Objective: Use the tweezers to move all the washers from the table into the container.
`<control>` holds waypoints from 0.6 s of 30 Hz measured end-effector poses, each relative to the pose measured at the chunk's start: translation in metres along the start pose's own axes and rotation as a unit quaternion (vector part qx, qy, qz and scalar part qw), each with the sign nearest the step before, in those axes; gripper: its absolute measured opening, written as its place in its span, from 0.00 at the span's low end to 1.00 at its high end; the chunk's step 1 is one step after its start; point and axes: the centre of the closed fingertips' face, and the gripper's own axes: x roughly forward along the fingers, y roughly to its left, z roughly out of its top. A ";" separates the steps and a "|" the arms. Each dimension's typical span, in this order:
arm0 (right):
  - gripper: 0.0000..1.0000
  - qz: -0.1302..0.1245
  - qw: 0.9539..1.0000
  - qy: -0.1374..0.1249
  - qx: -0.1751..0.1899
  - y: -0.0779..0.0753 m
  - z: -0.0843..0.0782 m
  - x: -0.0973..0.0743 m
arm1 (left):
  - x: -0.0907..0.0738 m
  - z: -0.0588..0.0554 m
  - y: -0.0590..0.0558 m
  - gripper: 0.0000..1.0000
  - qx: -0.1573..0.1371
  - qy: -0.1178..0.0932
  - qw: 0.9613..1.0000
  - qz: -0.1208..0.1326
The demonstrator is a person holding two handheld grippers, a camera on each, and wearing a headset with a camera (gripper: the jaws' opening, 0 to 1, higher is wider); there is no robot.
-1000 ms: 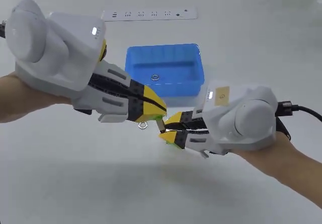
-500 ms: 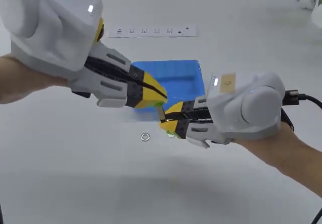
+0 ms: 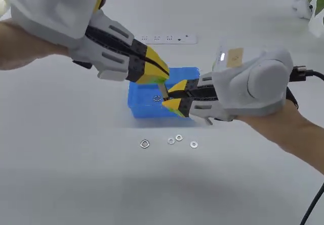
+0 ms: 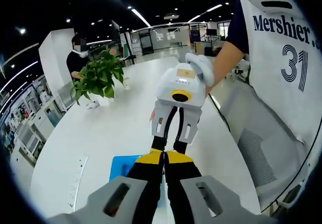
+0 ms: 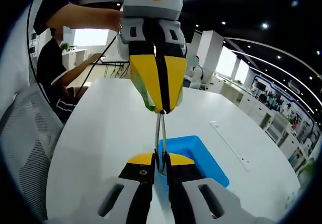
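Container of blue plastic [image 3: 143,109] sat at the centre of the head view on the white table [image 3: 76,179], with one washer [image 3: 157,98] lying on its floor near the front wall. Four more washers lay in a loose row on the table just below the container in the frame: a single one to the left [image 3: 145,144] and three close together to its right [image 3: 178,138].

From the upper left, the left gripper [image 3: 161,76] reached over the container, its yellow jaws pressed together on one end of the tweezers [image 3: 162,89]. Coming in from the right, the right gripper [image 3: 172,96] had its jaws closed on the other end. In the right gripper view the thin metal legs ran straight from one pair of tips to the other.

The table washers lay apart from both pairs of jaws, lower in the frame, untouched by the tweezers.
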 end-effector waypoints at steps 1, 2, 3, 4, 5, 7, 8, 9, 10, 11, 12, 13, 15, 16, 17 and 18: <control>0.10 -0.001 1.000 0.000 0.000 -0.003 0.001 0.001 | -0.001 0.001 0.004 0.05 0.001 0.000 1.000 0.000; 0.10 -0.002 1.000 -0.001 0.000 -0.005 0.002 0.002 | -0.001 0.001 0.006 0.05 0.003 0.001 1.000 0.001; 0.10 -0.004 1.000 -0.002 -0.002 -0.008 0.002 0.002 | -0.001 0.001 0.009 0.05 0.006 0.001 1.000 0.002; 0.10 -0.006 1.000 -0.002 -0.002 -0.012 0.003 0.004 | -0.001 0.001 0.011 0.05 0.007 0.002 1.000 0.002; 0.10 -0.007 1.000 -0.002 -0.002 -0.015 0.003 0.005 | 0.000 0.001 0.014 0.05 0.010 0.003 1.000 0.003; 0.10 -0.010 1.000 -0.001 -0.003 -0.021 0.002 0.008 | 0.001 -0.001 0.017 0.05 0.011 0.004 1.000 0.003; 0.10 -0.012 1.000 -0.001 -0.003 -0.025 0.000 0.010 | 0.002 -0.002 0.019 0.05 0.012 0.005 1.000 0.003; 0.10 -0.012 1.000 -0.001 -0.003 -0.027 -0.001 0.011 | 0.002 -0.006 0.029 0.05 0.013 0.006 1.000 0.003; 0.10 -0.013 1.000 0.000 -0.003 -0.030 -0.002 0.013 | 0.002 -0.009 0.036 0.05 0.013 0.007 1.000 0.003; 0.10 -0.013 1.000 0.000 -0.002 -0.032 -0.003 0.014 | 0.003 -0.010 0.035 0.05 0.013 0.007 1.000 0.003; 0.10 -0.012 1.000 0.002 -0.002 -0.034 -0.005 0.017 | 0.004 -0.012 0.033 0.05 0.012 0.008 1.000 0.003; 0.10 -0.012 1.000 0.003 -0.001 -0.037 -0.007 0.020 | 0.006 -0.016 0.042 0.05 0.011 0.009 1.000 0.002; 0.10 -0.008 1.000 0.005 0.001 -0.039 -0.012 0.026 | 0.008 -0.020 0.046 0.05 0.009 0.010 1.000 0.001; 0.10 -0.004 1.000 0.003 0.003 -0.039 -0.014 0.028 | 0.009 -0.023 0.047 0.05 0.005 0.009 1.000 -0.001; 0.10 -0.002 1.000 0.001 0.006 -0.040 -0.016 0.031 | 0.011 -0.029 0.054 0.05 0.004 0.010 1.000 -0.002; 0.10 -0.002 1.000 0.003 0.007 -0.041 -0.018 0.034 | 0.013 -0.035 0.059 0.05 0.004 0.011 1.000 -0.003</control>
